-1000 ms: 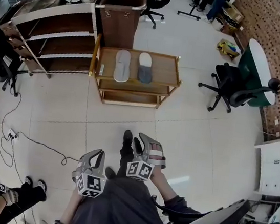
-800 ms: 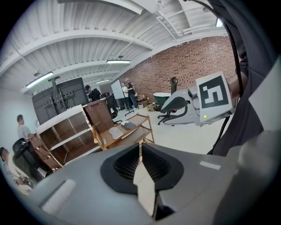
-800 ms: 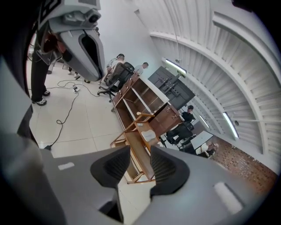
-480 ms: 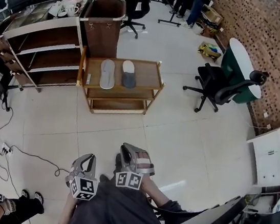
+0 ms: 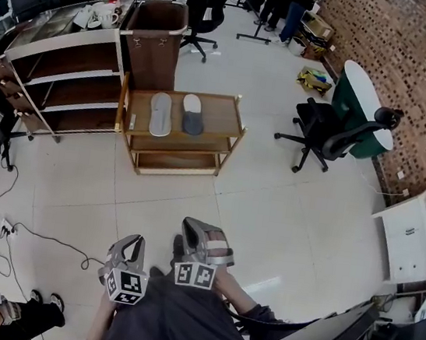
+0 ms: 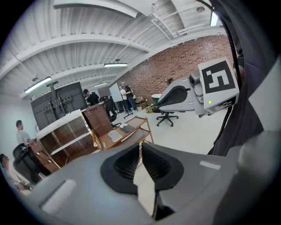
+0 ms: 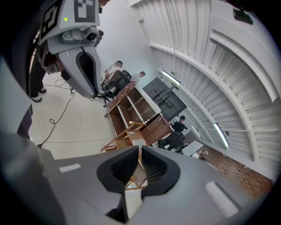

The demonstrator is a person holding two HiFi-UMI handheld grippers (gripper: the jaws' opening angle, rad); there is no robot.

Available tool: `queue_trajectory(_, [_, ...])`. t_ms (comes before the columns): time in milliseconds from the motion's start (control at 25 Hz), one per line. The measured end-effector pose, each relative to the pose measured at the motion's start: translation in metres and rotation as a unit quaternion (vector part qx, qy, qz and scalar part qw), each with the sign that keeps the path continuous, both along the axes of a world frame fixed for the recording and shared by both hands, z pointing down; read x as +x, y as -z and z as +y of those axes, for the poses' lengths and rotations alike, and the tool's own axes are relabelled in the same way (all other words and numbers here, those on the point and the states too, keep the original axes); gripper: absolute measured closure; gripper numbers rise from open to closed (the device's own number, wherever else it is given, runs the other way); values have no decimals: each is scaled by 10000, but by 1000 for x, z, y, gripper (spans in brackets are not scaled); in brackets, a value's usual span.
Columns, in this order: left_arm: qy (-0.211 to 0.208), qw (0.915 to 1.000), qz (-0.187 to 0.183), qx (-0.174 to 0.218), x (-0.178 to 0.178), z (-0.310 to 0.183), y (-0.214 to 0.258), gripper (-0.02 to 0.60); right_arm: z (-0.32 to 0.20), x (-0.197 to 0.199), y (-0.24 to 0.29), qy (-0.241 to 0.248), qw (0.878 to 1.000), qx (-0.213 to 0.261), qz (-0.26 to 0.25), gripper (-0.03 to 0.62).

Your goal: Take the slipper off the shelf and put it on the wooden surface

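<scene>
Two slippers lie side by side on the top of the low wooden cart (image 5: pixel 221 115): a light grey slipper (image 5: pixel 160 113) and a dark grey slipper (image 5: pixel 193 115). The cart stands far off across the tiled floor. My left gripper (image 5: pixel 133 242) and right gripper (image 5: pixel 193 230) hang close to my body, well short of the cart. Both have their jaws shut with nothing between them. In the left gripper view the left gripper (image 6: pixel 140 147) points toward the cart (image 6: pixel 134 132). In the right gripper view the right gripper (image 7: pixel 139 152) points at the shelf (image 7: pixel 131 105).
A brown shelf unit with white edges (image 5: pixel 62 66) stands left of the cart, next to a tall brown bin (image 5: pixel 155 31). Office chairs (image 5: pixel 328 134) stand to the right. A cable (image 5: pixel 40 223) runs over the floor at left. People stand at the back and sit at the left.
The right gripper's jaws have closed from open to shut on nothing. My view has shifted, so the cart now sits further left in the head view.
</scene>
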State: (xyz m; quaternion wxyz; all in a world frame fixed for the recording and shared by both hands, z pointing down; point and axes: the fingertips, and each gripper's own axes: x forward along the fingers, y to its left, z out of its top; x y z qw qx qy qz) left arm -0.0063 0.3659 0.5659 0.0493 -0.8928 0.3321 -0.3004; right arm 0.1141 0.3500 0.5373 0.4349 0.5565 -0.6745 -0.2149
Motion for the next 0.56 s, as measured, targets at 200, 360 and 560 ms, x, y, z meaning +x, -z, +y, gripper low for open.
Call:
queue_trajectory(200, [7, 10000, -17, 9, -6, 4, -2, 546, 3, -7, -1, 23, 10000, 17, -6, 569])
queue_trajectory(360, [32, 10000, -23, 2, -11, 6, -3, 546, 4, -11, -2, 57, 10000, 14, -3, 569])
queue_trajectory(560, [26, 10000, -38, 1, -15, 6, -4, 546, 4, -15, -1, 91, 10000, 1, 35, 569])
